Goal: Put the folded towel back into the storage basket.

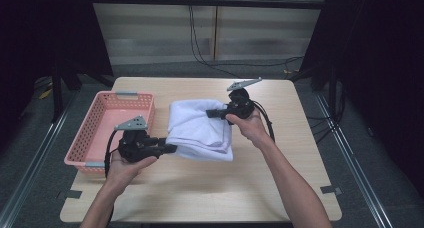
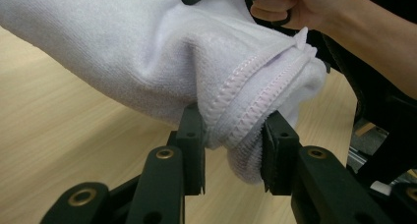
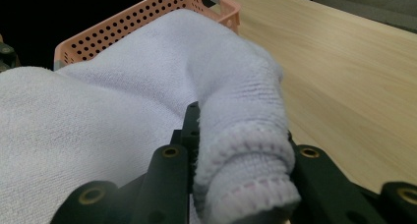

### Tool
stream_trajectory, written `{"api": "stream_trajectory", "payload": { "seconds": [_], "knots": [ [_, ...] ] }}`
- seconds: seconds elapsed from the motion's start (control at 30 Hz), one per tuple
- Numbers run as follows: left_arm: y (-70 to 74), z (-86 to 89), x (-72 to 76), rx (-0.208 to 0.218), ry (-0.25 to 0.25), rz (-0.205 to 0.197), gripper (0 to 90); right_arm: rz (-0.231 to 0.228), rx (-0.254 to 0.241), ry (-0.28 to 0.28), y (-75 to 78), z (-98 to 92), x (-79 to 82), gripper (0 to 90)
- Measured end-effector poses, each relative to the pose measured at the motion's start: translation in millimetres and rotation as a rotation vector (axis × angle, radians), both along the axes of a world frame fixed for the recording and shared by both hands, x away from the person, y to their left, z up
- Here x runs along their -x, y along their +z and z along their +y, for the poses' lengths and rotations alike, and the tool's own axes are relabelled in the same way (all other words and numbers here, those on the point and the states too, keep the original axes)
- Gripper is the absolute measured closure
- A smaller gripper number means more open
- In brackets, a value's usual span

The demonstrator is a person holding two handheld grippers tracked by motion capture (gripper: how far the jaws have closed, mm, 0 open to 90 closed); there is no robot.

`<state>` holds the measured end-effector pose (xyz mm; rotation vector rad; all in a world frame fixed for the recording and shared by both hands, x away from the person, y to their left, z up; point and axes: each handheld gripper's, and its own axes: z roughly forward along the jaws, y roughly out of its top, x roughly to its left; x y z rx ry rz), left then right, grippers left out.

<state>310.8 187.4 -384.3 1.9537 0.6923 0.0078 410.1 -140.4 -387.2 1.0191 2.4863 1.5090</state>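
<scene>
A folded white towel (image 1: 199,128) hangs slightly above the middle of the wooden table (image 1: 200,198), held at two ends. My left gripper (image 1: 170,148) is shut on the towel's near-left corner; the stitched hem (image 2: 246,111) is bunched between its black jaws. On the far right edge of the towel my right gripper (image 1: 212,113) is shut too, with a thick roll of white cloth (image 3: 241,155) squeezed between its jaws. Both grippers lie level and point inward at the towel.
A pink perforated basket (image 1: 97,138) stands at the table's left edge, just beside my left hand; its rim (image 3: 147,17) rises behind the towel in the right gripper view. Bare wood lies in front of and right of the towel.
</scene>
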Motion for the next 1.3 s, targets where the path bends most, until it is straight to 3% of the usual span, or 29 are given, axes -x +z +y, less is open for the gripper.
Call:
{"api": "stream_trajectory", "payload": {
  "seconds": [0.2,0.47,0.6,0.9,1.13,1.3],
  "knots": [
    [6.9,16.8,-5.7,-0.002,0.013,-0.005,67.4,-0.001,-0.004,0.007,6.9,13.9,-6.9,70.3],
    [17.1,39.8,-8.5,-0.019,0.069,-0.021,67.4,-0.007,-0.008,0.021,17.1,37.9,-17.2,70.4],
    [24.7,56.6,-11.0,0.002,0.099,-0.031,67.5,-0.011,-0.021,0.022,26.7,52.2,-24.6,70.4],
    [34.2,113.5,-12.5,0.032,0.198,-0.042,67.6,-0.014,-0.004,0.061,43.2,110.2,-41.0,70.4],
    [23.8,163.9,-10.1,0.061,0.295,-0.017,67.6,-0.004,0.009,0.084,44.1,163.3,-49.6,70.4],
    [16.6,189.1,-6.4,0.045,0.349,-0.005,67.8,0.007,0.020,0.108,36.9,194.8,-54.2,70.4]
  ]
}}
